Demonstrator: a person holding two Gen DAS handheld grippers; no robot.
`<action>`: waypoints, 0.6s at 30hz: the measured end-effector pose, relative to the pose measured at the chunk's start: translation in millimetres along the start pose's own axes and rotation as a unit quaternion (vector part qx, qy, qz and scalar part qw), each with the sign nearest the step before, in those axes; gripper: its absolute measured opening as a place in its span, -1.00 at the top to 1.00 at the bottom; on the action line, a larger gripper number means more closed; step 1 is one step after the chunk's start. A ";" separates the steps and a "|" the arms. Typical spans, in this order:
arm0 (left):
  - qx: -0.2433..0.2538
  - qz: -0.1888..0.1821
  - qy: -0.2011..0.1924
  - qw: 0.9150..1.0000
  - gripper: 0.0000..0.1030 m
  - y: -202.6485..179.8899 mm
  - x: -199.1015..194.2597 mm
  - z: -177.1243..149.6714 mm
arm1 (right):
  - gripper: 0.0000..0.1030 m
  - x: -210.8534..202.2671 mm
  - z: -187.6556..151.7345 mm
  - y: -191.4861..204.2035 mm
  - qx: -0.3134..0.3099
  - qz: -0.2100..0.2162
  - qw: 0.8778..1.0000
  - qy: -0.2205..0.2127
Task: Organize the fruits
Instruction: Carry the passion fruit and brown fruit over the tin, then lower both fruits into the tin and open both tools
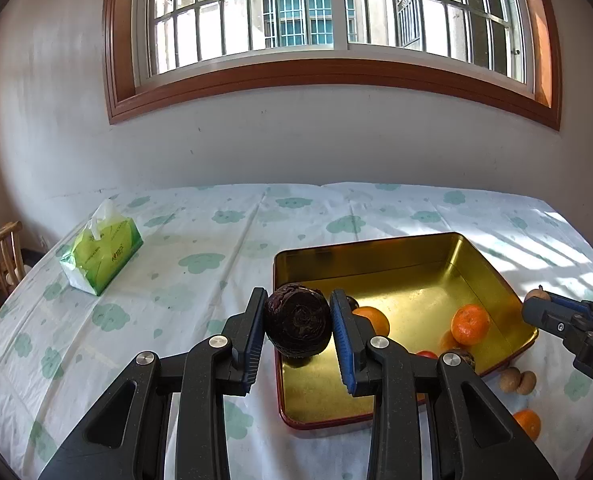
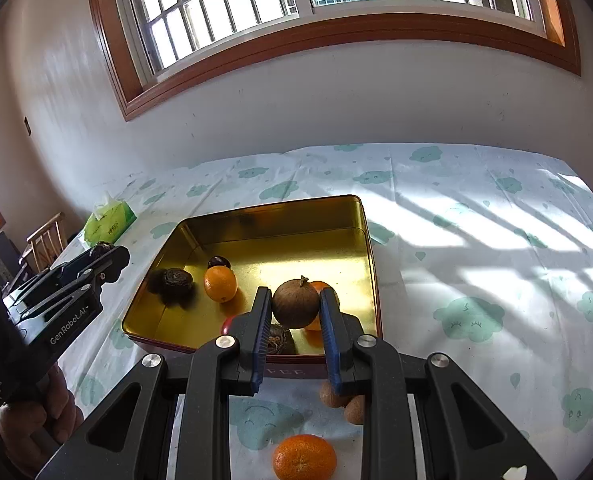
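Clouded tablecloth (image 1: pixel 200 240), left claw (image 1: pixel 298 320) gripping dark fruit (image 1: pixel 298 322), right claw (image 2: pixel 296 308) gripping brown fruit (image 2: pixel 296 304)

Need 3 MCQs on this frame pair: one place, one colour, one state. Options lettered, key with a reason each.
1. Where is the tissue pack?
A. in the tin
B. on the tablecloth, left of the tin
C. on the windowsill

2. What colour is the inside of the tin?
A. gold
B. white
C. blue

3. What is the right tool doing?
A. open, empty
B. shut on a tangerine
C. shut on a round brown fruit

Key: B, the pack lies on the cloth, apart from the tin; A, the walls and floor shine gold; C, both pads press on the brown fruit.
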State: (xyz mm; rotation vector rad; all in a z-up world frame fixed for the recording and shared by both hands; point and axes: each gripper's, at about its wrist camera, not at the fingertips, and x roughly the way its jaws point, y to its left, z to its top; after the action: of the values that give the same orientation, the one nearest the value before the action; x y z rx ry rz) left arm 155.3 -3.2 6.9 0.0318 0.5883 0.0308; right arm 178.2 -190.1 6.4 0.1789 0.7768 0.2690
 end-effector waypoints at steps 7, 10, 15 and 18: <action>-0.001 -0.001 0.016 1.000 0.36 -0.3 18.4 -0.7 | 0.57 13.7 2.6 -3.7 0.001 -0.001 1.000 0.009; 0.000 -0.001 0.020 1.000 0.36 -1.0 24.1 -0.9 | 0.57 16.6 3.2 -4.5 0.000 0.000 1.000 0.011; 0.001 -0.002 0.023 1.000 0.36 -1.6 30.2 -0.6 | 0.57 21.4 4.3 -4.7 -0.001 0.001 1.000 0.014; 0.003 -0.002 0.023 1.000 0.36 -2.5 32.2 -0.5 | 0.57 23.3 4.7 -5.0 -0.003 0.002 1.000 0.014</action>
State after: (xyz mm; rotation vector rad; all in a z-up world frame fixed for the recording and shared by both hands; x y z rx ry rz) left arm 181.8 -4.5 -11.5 0.0365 0.6348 0.0259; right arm 198.3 -188.0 -7.1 0.1720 0.8043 0.2775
